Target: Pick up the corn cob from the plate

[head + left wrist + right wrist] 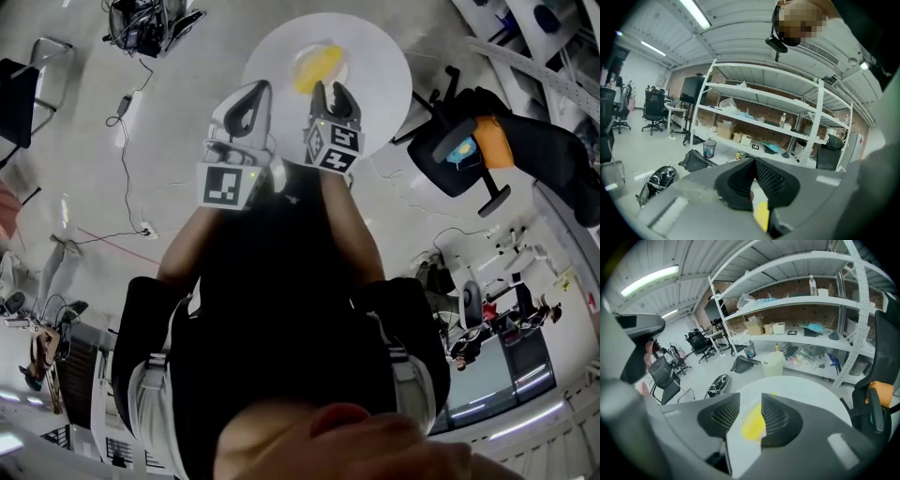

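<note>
Overhead first, from the head view: both forearms stretched forward side by side, black sleeves close together, each ending in a marker cube and jaws aimed at the round white desk (384, 66). Left gripper (262, 89) held just short of the desk's near edge, tips drawn together into a closed loop, nothing in them. Right gripper (335, 94) reaching over the desk's rim, jaws parted a little, tips just short of the plate (295, 67). Corn cob (319, 64) lying on that plate, yellow, free of both grippers.

Next, from the left gripper view: left gripper (754, 161) pointing close to level, toward a white shelving rack (764, 108) and the ceiling. Black pads meeting at the tips, empty, with a sliver of the corn cob (761, 215) showing low down past them.

Lastly, from the right gripper view: right gripper (751, 397) tilted well downward onto the desk (806, 390). Jaws partly apart, a clear gap between the pads. Corn cob (753, 423) seen through that gap, lined up between the pads, touched by neither, not gripped. Black office chair (876, 394) just beside the desk at the right.
</note>
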The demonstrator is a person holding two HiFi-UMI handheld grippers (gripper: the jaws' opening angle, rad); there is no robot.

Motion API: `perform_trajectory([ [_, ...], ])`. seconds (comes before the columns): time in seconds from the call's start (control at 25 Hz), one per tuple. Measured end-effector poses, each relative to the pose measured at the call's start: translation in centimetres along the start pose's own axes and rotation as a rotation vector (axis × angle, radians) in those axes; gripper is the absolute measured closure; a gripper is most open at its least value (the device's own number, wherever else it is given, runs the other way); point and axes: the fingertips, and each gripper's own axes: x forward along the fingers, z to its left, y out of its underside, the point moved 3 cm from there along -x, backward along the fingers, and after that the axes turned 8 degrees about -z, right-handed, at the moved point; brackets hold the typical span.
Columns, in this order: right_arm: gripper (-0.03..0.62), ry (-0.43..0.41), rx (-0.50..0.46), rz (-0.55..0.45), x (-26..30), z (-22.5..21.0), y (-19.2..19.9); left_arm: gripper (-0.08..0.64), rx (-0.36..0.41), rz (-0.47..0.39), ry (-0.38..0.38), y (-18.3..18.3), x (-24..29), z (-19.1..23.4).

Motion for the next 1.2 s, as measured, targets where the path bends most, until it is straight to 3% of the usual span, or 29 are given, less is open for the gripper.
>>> perform_trajectory([
  [0.88, 0.274, 0.080, 0.109, 0.235, 6.9, -2.2, 6.8, 0.554, -0.072, 0.034, -0.029, 2.1, 2.4, 3.2],
  [1.2, 0.258, 0.113, 0.117, 0.282, 8.3, -2.6, 8.5, 0.554, -0.087, 0.053, -0.040, 2.9, 2.3, 4.2],
])
